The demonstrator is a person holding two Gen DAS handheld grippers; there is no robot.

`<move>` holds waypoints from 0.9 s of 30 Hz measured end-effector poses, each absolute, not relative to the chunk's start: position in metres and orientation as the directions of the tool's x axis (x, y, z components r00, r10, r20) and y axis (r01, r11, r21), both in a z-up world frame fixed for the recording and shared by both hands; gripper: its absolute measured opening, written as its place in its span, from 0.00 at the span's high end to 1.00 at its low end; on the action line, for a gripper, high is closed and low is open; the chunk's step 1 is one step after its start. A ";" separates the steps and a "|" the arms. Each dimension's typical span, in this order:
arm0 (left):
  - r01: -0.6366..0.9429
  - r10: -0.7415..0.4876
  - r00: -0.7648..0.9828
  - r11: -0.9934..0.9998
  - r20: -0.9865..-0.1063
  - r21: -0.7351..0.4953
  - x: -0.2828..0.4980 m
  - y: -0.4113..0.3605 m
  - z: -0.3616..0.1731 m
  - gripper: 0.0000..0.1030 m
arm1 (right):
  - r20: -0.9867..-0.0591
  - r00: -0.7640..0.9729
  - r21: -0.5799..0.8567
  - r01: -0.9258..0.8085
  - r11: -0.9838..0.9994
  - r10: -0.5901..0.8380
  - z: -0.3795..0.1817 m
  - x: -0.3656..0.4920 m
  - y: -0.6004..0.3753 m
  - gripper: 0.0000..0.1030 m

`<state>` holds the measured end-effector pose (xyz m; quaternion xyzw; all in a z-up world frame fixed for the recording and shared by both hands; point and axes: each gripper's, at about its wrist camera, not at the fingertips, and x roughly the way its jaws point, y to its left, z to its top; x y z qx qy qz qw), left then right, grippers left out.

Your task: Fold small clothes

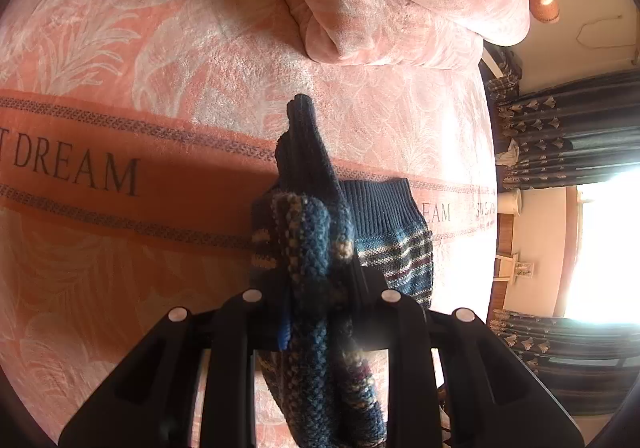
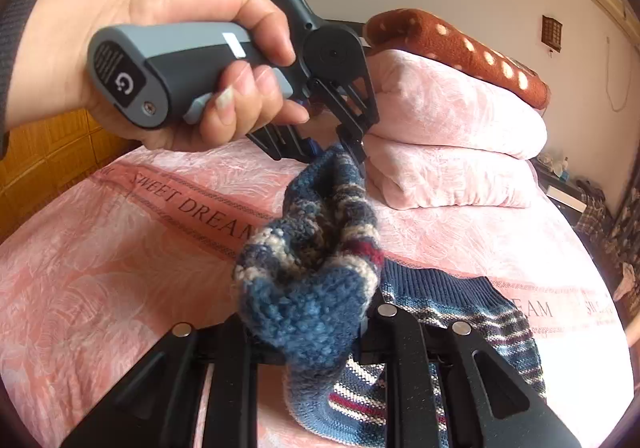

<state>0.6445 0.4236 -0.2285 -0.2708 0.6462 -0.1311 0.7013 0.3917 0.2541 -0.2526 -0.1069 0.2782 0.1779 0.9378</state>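
Note:
A small blue knit garment with cream and dark red stripes point(image 2: 460, 304) lies partly on the pink bedspread point(image 2: 100, 268), and one end of it is lifted. My right gripper point(image 2: 316, 312) is shut on a bunched fold of that knit, which covers its fingers. A hand holds my left gripper point(image 2: 354, 152), shut on the raised upper edge of the same cloth. In the left wrist view, the left gripper point(image 1: 304, 136) pinches the knit garment point(image 1: 396, 244) upright between its dark fingers; the ribbed hem lies flat to the right.
A folded pink quilt point(image 2: 452, 128) is stacked at the back of the bed, with a brown spotted pillow point(image 2: 460, 44) on top. The quilt point(image 1: 400, 8) also fills the top of the left wrist view. Dark curtains point(image 1: 568, 136) and a bright window point(image 1: 608, 248) lie beyond the bed's right edge.

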 end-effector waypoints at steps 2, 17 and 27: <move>-0.167 -0.526 0.135 0.823 -0.840 -0.542 0.645 0.415 -0.223 0.80 | -0.563 0.779 -0.074 -0.379 0.922 0.275 -0.249 0.394 0.242 0.81; -0.116 -0.451 0.131 0.877 -0.883 -0.465 0.647 0.335 -0.192 0.80 | -0.562 0.787 0.042 -0.280 0.959 0.254 -0.238 0.396 0.168 0.81; -0.062 -0.418 0.094 0.904 -0.904 -0.424 0.658 0.273 -0.200 0.80 | -0.565 0.788 0.150 -0.193 0.970 0.244 -0.251 0.402 0.110 0.81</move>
